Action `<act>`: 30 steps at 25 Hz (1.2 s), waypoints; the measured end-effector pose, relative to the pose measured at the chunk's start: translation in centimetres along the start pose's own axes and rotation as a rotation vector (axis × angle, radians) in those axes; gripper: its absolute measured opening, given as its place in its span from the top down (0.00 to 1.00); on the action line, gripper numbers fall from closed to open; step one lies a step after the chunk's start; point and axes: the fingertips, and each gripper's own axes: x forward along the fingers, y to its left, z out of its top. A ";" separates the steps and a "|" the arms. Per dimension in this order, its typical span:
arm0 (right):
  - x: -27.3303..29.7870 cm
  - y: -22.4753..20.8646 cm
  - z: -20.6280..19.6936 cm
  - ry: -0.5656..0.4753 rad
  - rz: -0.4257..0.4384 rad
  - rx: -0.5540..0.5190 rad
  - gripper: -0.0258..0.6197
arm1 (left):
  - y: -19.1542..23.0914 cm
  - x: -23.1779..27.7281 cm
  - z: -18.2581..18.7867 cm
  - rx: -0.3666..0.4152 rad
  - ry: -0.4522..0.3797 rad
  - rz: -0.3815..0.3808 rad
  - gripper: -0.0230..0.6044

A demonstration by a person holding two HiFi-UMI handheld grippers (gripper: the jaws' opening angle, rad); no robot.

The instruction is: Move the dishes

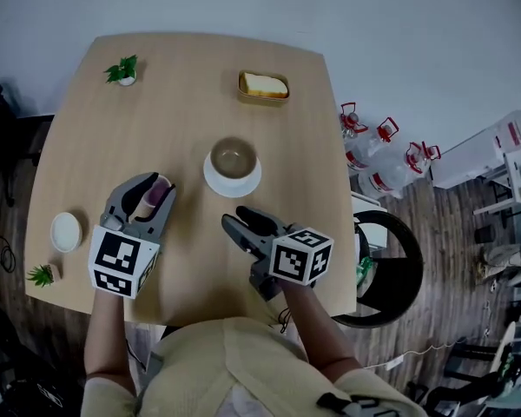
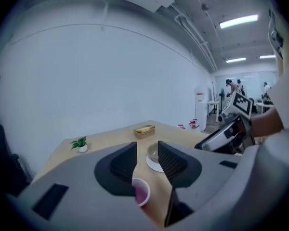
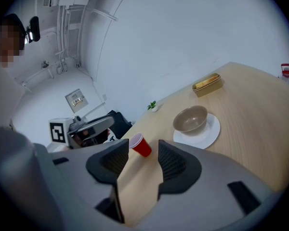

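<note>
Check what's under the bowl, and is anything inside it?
The bowl sits on a white plate, whose rim sticks out past it. Inside, the bowl looks empty. The middle of the white plate is covered by the bowl.

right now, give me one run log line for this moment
left gripper: open, over tipped cup | right gripper: open, empty | bowl on plate: not yet moved

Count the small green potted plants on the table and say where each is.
2. One small green potted plant stands near the light wooden table's far left corner; the other plant at its near left corner, beside a small white dish. None appears hidden.
</note>
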 end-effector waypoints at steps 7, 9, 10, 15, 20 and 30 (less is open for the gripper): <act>0.1 -1.8 1.6 -0.054 -0.081 0.012 0.65 | -1.0 -2.6 -1.1 -0.092 -0.099 0.091 0.74; 0.0 -2.3 1.9 -0.061 -0.098 0.014 0.65 | -1.2 -2.9 -1.1 -0.121 -0.122 0.109 0.74; 0.0 -2.6 2.1 -0.064 -0.108 0.015 0.65 | -1.2 -2.9 -1.1 -0.136 -0.132 0.117 0.74; 0.1 -4.3 3.1 -0.086 -0.166 0.018 0.65 | -1.5 -3.2 -1.7 -0.170 -0.163 0.160 0.74; 0.4 -7.6 4.5 -0.121 -0.294 -0.010 0.66 | -3.1 -2.9 -3.0 -0.159 -0.094 0.155 0.74; 3.4 -13.3 5.3 -0.124 -0.442 0.111 0.67 | -5.0 -2.6 -5.2 -0.181 -0.082 0.110 0.74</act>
